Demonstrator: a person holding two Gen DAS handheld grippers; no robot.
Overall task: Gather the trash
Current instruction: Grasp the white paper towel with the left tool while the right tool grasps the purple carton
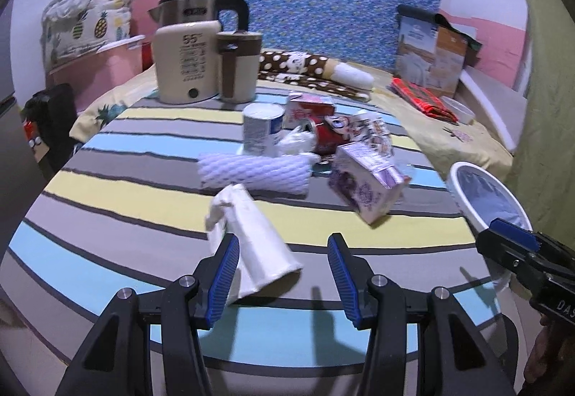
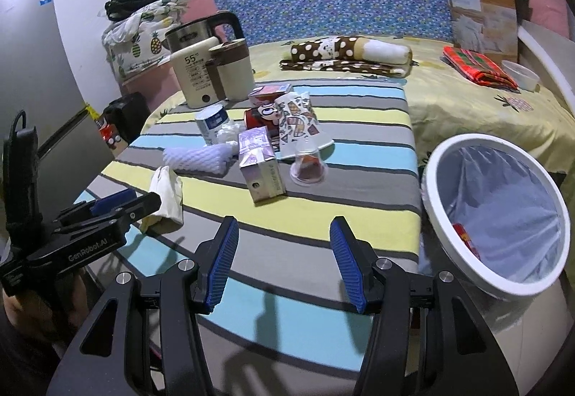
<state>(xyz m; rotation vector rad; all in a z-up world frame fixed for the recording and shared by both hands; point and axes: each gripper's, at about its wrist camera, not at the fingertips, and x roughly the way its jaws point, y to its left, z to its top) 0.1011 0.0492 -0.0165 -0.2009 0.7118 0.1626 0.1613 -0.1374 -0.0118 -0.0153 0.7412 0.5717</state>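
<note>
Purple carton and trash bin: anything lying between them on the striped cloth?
Nothing. In the right wrist view the cloth between the purple carton and the bin is bare; the clear cup sits further back, just right of the carton.

left gripper (image 1: 284, 274): fingers apart | right gripper (image 2: 284, 265): fingers apart

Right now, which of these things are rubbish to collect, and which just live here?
Job:
crumpled paper cup
foam net sleeve
purple carton
white tin
bin

Lying about:
kettle
cream jug
spotted blanket
</note>
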